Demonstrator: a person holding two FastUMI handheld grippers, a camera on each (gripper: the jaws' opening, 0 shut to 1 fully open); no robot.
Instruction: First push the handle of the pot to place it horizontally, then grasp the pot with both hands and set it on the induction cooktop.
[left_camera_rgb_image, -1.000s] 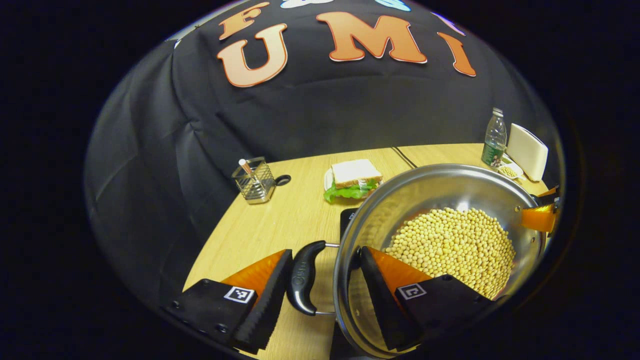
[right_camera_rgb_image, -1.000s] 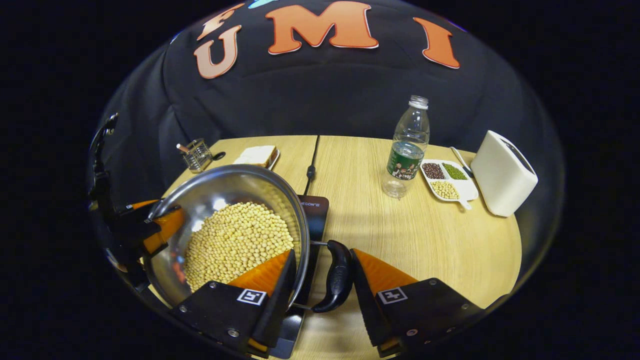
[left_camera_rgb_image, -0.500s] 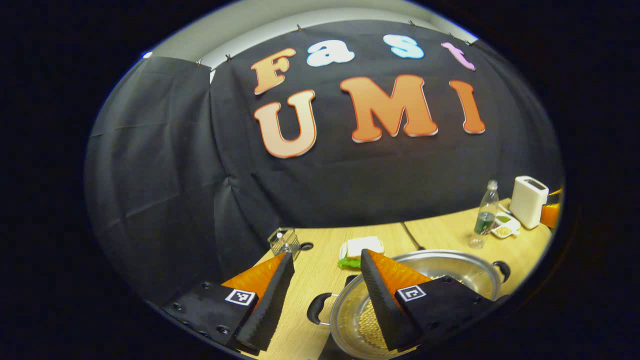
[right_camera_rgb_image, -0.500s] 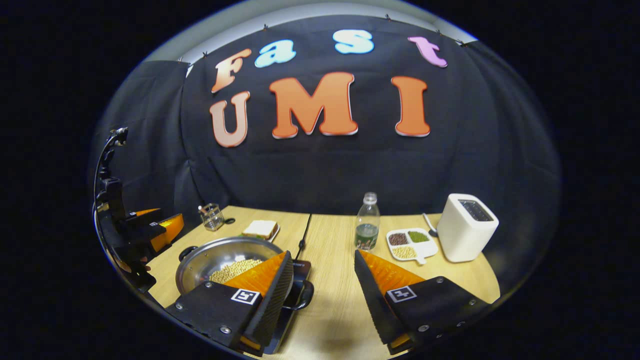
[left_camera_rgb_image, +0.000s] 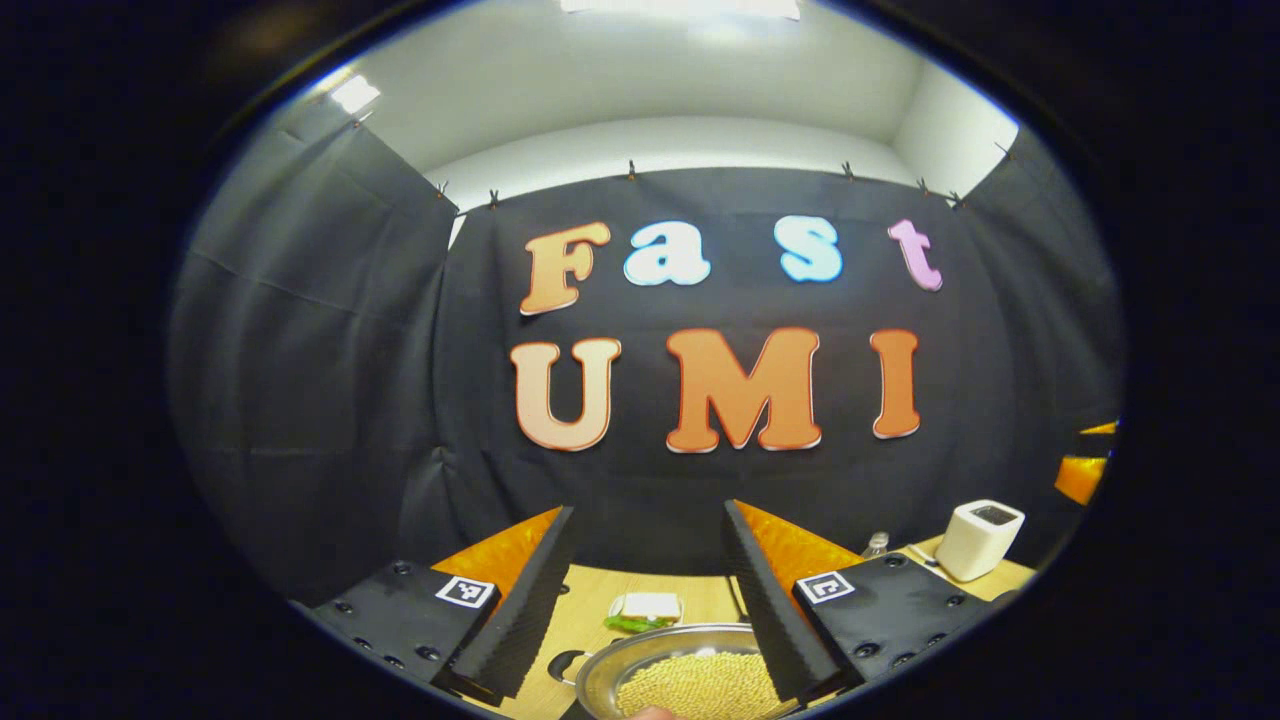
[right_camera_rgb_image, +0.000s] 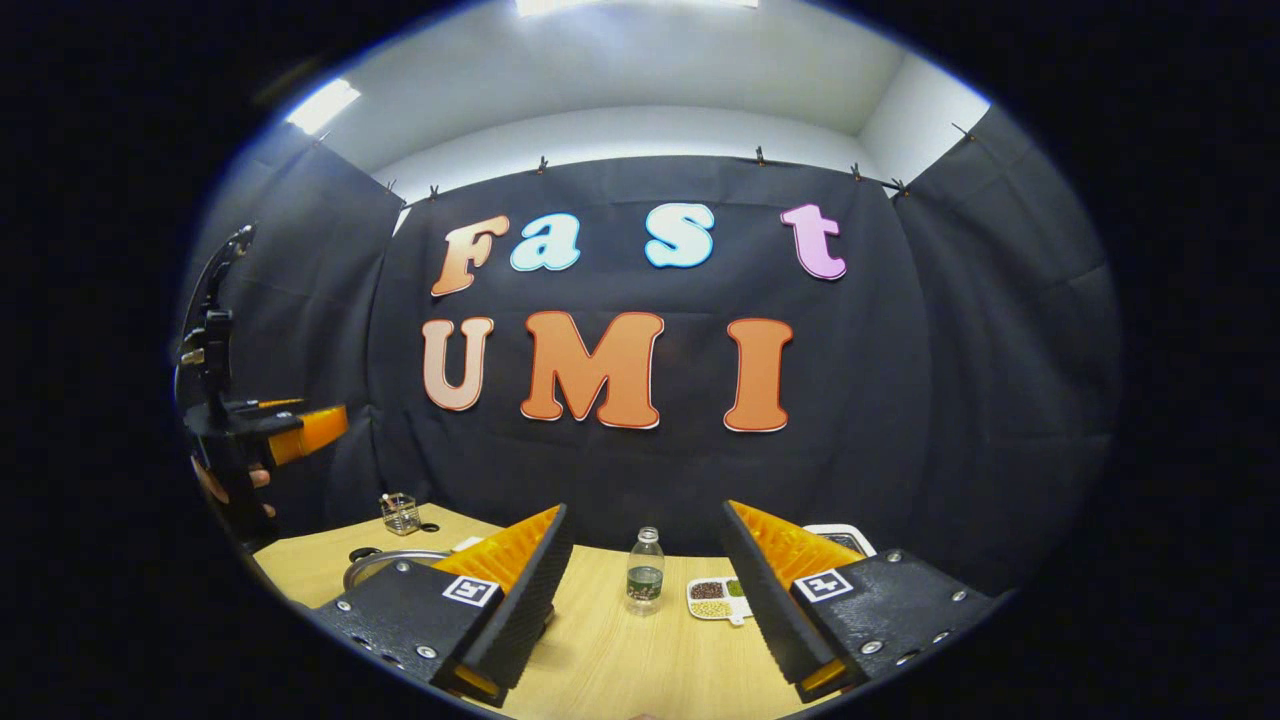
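Both tongs, left (left_camera_rgb_image: 648, 600) and right (right_camera_rgb_image: 640, 600), gape wide (holding nothing) above pot (left_camera_rgb_image: 690, 680).

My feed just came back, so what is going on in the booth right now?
Both grippers are open, raised above the wooden table and holding nothing. The left gripper looks out over the round steel pot of pale beans below it; what the pot sits on can't be seen. The right gripper faces a clear plastic bottle and a white divided dish of beans.

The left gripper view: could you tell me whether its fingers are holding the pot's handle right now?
No, the left gripper is open and raised, with the pot of beans lying apart below it.
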